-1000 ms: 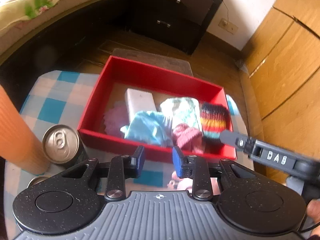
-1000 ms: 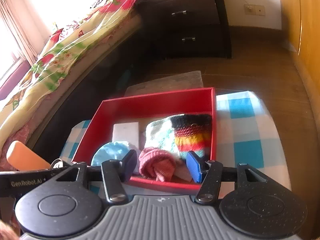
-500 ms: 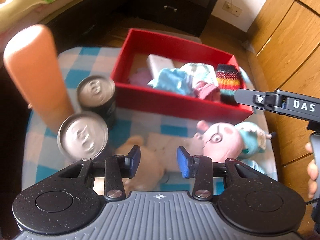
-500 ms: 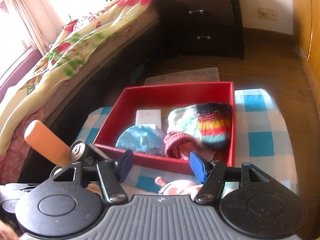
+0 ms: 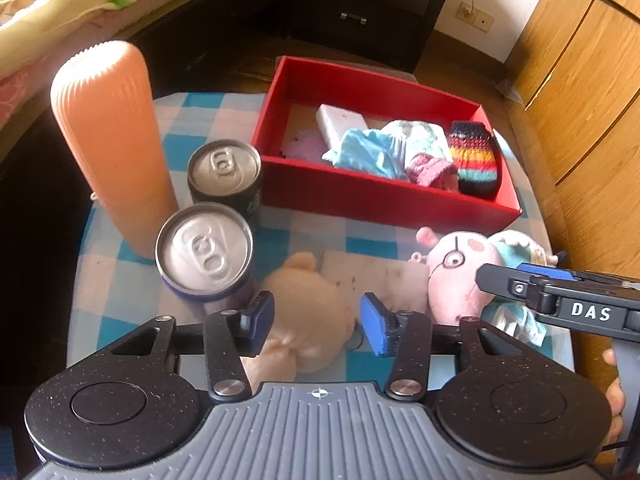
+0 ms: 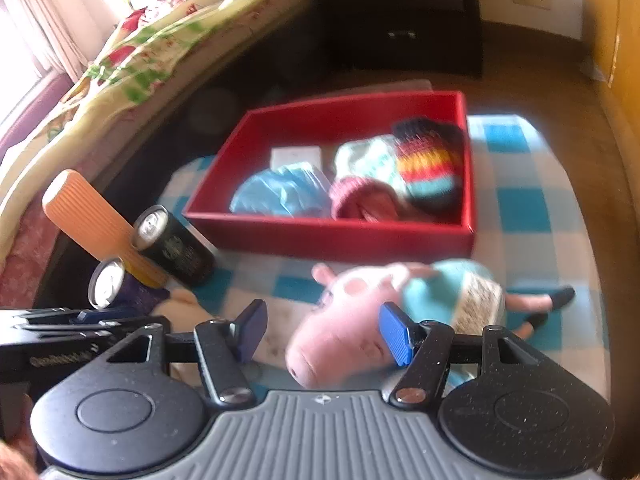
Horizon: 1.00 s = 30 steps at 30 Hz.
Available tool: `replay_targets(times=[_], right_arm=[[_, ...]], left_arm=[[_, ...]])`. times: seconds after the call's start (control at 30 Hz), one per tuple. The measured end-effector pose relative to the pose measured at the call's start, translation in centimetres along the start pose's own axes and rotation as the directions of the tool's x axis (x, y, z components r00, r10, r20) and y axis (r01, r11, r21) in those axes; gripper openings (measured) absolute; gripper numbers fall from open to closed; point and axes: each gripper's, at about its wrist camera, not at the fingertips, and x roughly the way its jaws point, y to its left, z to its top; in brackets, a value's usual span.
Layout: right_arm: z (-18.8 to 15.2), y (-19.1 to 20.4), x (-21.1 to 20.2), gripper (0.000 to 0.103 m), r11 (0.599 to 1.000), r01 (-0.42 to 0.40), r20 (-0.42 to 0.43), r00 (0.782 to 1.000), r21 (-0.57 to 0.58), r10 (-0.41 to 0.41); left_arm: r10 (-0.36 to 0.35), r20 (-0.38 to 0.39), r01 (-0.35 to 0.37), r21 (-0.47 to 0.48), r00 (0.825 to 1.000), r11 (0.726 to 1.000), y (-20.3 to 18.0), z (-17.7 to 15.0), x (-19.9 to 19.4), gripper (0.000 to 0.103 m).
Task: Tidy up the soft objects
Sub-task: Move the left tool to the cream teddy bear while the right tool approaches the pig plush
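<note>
Both tongs gape empty, left tongs over beige plush, right tongs over pig plush.

- The right hand-held gripper has its blue pads spread wide, with the pink pig plush lying between them; contact is not clear.
- The pig plush, in a teal dress, lies on the blue-and-white checked desk just in front of the red box.
- The box holds a striped knit sock, a pink knit piece, a light blue cloth and a white block.
- Left of the box stand two cans and an orange ribbed cylinder.
- The left hand-held gripper shows at the left edge.
- A bed with a floral cover lies behind.
</note>
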Motion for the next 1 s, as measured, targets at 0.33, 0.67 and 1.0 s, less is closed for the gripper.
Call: replay_targets(times=[0.33, 0.67, 1.0], right_arm=[[-1.2, -1.0, -0.8, 0.041, 1.0, -0.001, -0.016, 1.0, 0.023, 0.001], [-1.1, -1.6, -0.9, 0.046, 1.0, 0.001, -0.018, 1.0, 0.03, -0.001], [0.0, -3.1, 0.2, 0.052, 0.991, -0.007, -0.032, 0.999, 0.133, 0.011]], left_arm=[[0.045, -0.048, -0.045, 0.01, 0.998, 0.999, 0.5, -0.6, 1.9, 0.057], [0.069, -0.127, -0.067, 0.02, 0.989, 0.998, -0.2, -1.4, 5.4, 0.075], [0.054, -0.133, -0.061, -0.047, 0.99, 0.997, 0.0, -1.3, 6.1, 0.063]])
